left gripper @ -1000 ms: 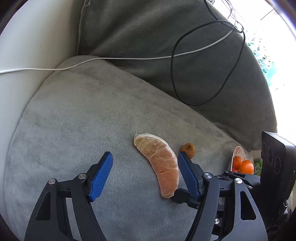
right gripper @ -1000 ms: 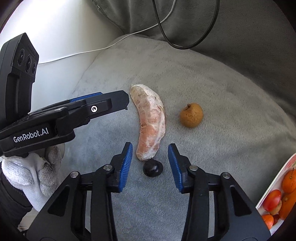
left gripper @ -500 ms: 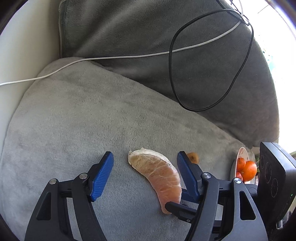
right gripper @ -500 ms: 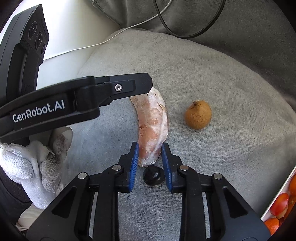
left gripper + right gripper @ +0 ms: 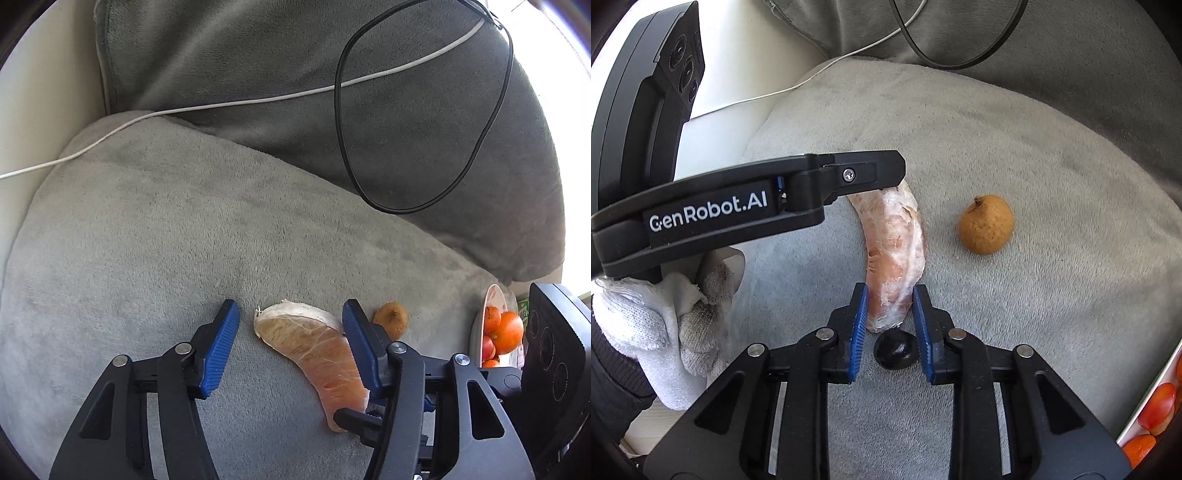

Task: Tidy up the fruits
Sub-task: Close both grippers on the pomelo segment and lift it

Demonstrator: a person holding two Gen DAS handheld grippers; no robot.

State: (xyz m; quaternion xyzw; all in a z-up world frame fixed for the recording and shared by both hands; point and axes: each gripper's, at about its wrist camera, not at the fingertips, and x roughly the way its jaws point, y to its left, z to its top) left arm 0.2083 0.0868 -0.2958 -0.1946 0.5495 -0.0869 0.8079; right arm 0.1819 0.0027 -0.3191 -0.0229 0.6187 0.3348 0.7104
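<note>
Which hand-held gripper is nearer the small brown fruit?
Left. Its hand-held gripper, jaws closing around the peeled citrus segment, sits just beside the brown fruit; the right grips the segment's far end.

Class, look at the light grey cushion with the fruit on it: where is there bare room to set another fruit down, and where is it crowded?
Free: the wide left stretch of the light grey cushion, between the white cable and the left gripper; also the patch right of the brown fruit. Crowded: around the pomelo segment, where both grippers meet, with the dark seed in the right gripper.
</note>
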